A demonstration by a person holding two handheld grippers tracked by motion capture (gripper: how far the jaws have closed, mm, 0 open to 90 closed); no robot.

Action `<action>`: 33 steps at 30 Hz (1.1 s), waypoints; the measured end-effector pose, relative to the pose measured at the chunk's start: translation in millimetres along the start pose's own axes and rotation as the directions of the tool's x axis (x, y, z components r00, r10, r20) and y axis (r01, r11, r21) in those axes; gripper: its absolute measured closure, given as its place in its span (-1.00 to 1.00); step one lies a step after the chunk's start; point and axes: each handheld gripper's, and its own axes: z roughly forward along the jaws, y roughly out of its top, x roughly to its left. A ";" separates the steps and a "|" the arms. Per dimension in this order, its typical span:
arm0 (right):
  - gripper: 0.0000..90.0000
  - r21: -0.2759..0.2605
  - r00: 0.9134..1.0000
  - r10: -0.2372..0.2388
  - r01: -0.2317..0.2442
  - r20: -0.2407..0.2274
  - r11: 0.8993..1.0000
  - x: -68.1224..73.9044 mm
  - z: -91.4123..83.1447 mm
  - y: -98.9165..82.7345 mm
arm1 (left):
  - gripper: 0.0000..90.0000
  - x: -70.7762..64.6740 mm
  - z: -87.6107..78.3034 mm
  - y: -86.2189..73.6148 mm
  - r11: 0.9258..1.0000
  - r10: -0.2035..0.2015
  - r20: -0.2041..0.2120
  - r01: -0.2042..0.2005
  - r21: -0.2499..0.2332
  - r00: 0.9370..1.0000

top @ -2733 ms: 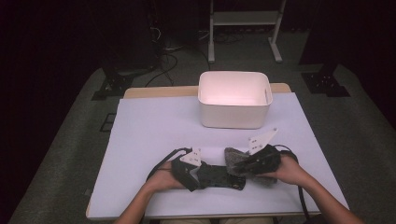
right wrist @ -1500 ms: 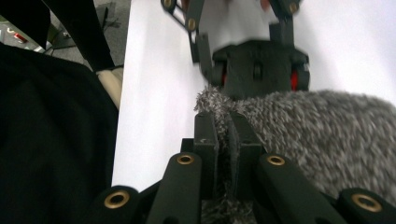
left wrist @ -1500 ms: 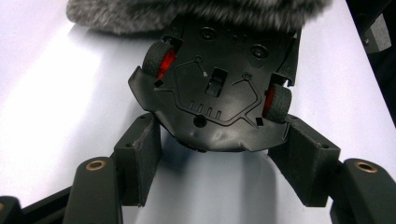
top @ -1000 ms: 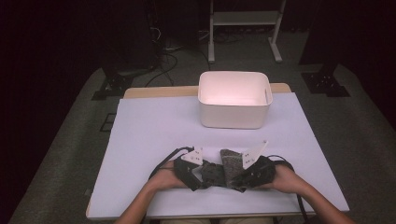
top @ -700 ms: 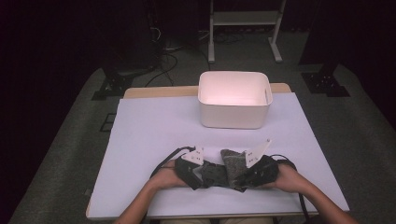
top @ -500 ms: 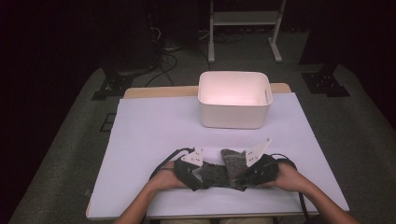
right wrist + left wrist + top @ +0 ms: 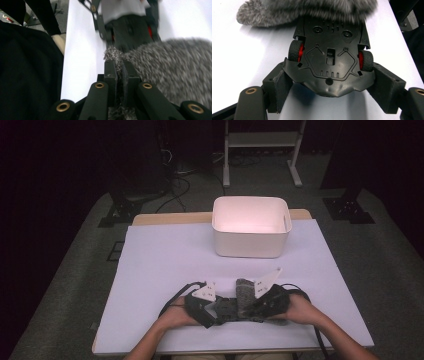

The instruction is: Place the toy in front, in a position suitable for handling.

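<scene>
At the near edge of the white-covered table (image 7: pixel 165 255), the left gripper (image 7: pixel 329 82) clamps a black plastic toy car with red-hubbed wheels (image 7: pixel 329 57), underside up. The right gripper (image 7: pixel 119 68), jaws pinched together, grips an edge of a fuzzy grey fabric sock (image 7: pixel 172 72) touching the car. A white plastic bin (image 7: pixel 251 226) stands farther back.

Toy car (image 7: pixel 329 67) underside: matt black moulded plastic, rubbery treaded tyres, glossy red hubs. Cloth (image 7: pixel 172 72): grey, fuzzy, fur-like pile. Bin (image 7: pixel 250 226) at far side: smooth white plastic. Desk (image 7: pixel 165 260): matt pale sheet, wood edge at far side.
</scene>
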 end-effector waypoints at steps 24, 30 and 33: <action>0.85 0.008 0.999 0.045 -0.045 0.027 0.999 -2.1 -16.4 -23.9 | -0.46 4.3 -6.0 -8.7 1.000 0.011 0.036 -0.011 -0.007 0.999; 0.85 0.017 0.999 0.041 -0.042 0.032 0.999 -2.2 -16.1 -21.1 | -0.39 5.5 -7.9 -10.1 1.000 0.011 0.041 -0.011 -0.011 0.999; 0.85 0.013 0.998 0.036 -0.037 0.045 0.999 -0.5 -13.6 -15.6 | -0.38 5.5 -7.9 -10.1 1.000 0.009 0.041 -0.009 -0.013 0.999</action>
